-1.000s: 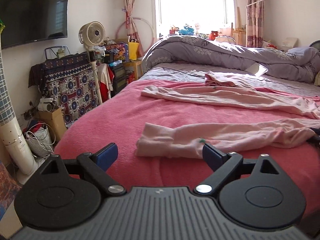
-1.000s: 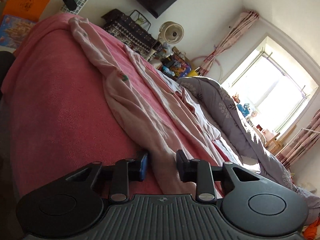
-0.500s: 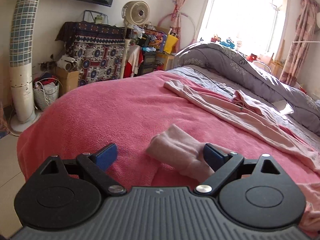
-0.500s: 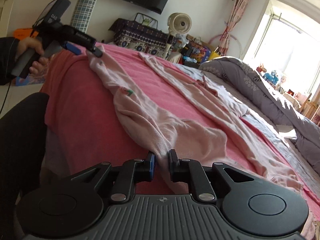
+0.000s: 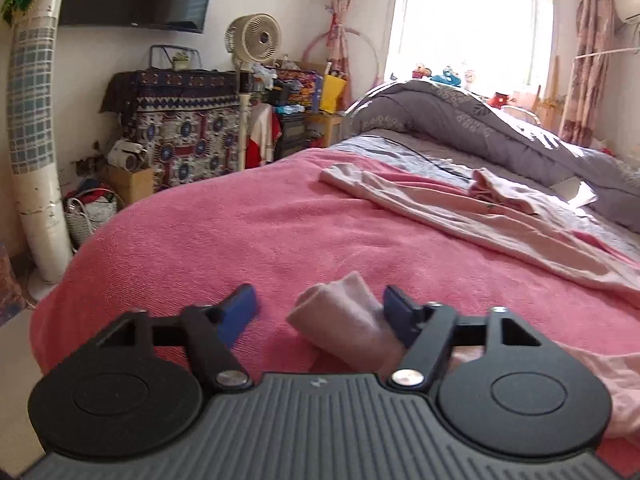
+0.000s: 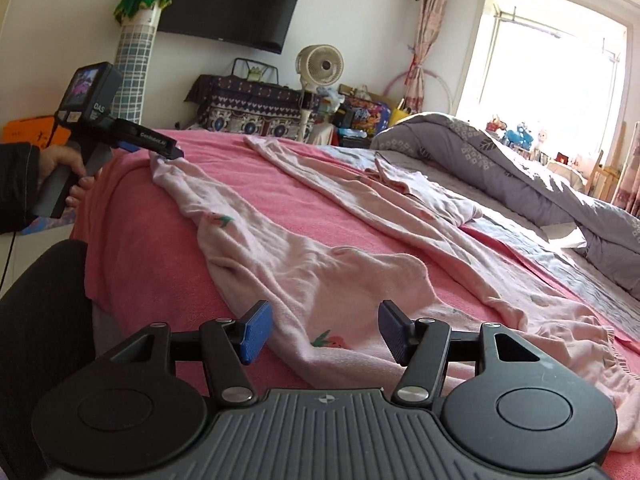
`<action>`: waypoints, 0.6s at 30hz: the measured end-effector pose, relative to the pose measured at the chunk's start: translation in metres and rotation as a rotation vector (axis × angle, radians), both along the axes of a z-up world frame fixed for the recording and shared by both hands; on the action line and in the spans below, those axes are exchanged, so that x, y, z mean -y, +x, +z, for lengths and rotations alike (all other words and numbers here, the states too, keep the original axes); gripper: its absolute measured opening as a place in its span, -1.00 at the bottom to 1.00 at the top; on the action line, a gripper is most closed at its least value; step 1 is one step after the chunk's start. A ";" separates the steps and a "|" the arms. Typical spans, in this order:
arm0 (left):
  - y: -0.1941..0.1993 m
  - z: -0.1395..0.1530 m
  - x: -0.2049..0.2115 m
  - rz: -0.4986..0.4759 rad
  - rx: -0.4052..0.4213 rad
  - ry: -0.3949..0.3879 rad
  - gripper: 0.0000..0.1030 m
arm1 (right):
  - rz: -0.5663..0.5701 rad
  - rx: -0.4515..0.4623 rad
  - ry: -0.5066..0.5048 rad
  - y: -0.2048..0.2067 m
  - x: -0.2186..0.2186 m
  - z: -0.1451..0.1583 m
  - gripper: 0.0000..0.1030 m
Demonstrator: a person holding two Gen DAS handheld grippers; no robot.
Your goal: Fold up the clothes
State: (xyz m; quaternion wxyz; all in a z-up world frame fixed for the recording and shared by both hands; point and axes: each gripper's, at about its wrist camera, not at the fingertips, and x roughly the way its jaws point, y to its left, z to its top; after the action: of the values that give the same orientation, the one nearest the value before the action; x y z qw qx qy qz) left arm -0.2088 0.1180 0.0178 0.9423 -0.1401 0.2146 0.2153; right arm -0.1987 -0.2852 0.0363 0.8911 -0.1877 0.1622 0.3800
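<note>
Pale pink trousers with small strawberry prints (image 6: 320, 264) lie spread over a pink blanket (image 6: 168, 280) on the bed. My left gripper (image 5: 320, 312) is open, with one leg cuff (image 5: 344, 320) lying between its blue pads against the right pad. In the right wrist view the left gripper (image 6: 160, 146) sits at that cuff near the bed's front corner. My right gripper (image 6: 324, 332) is open, hovering just over the waist end of the trousers. The other leg (image 5: 460, 212) stretches across the bed farther back.
A grey duvet (image 5: 500, 132) is heaped at the far side of the bed. A patterned covered cabinet (image 5: 192, 132), a fan (image 5: 252, 40), a wall television (image 6: 228, 4) and a tiled column (image 5: 32, 120) stand left of the bed. The person's leg (image 6: 40, 320) is by the bed edge.
My right gripper has opened and let go of the trousers' waist. My left gripper has closed in on the leg cuff, which now lies between its open pads.
</note>
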 end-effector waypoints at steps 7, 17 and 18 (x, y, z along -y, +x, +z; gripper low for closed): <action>-0.008 0.039 0.003 -0.032 0.149 -0.057 -0.60 | -0.135 -0.008 0.078 0.017 0.028 0.010 0.32; 0.063 0.048 -0.032 0.133 -0.143 0.126 0.02 | -0.197 0.025 0.109 0.035 0.034 0.018 0.50; 0.065 0.037 -0.038 0.138 -0.177 0.083 0.02 | -0.201 0.022 0.096 0.035 0.034 0.016 0.50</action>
State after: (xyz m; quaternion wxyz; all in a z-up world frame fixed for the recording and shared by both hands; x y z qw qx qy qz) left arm -0.1442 0.1564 0.0549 0.9077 -0.0958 0.2776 0.2996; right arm -0.1634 -0.3188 0.0521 0.9344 -0.1316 0.1523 0.2939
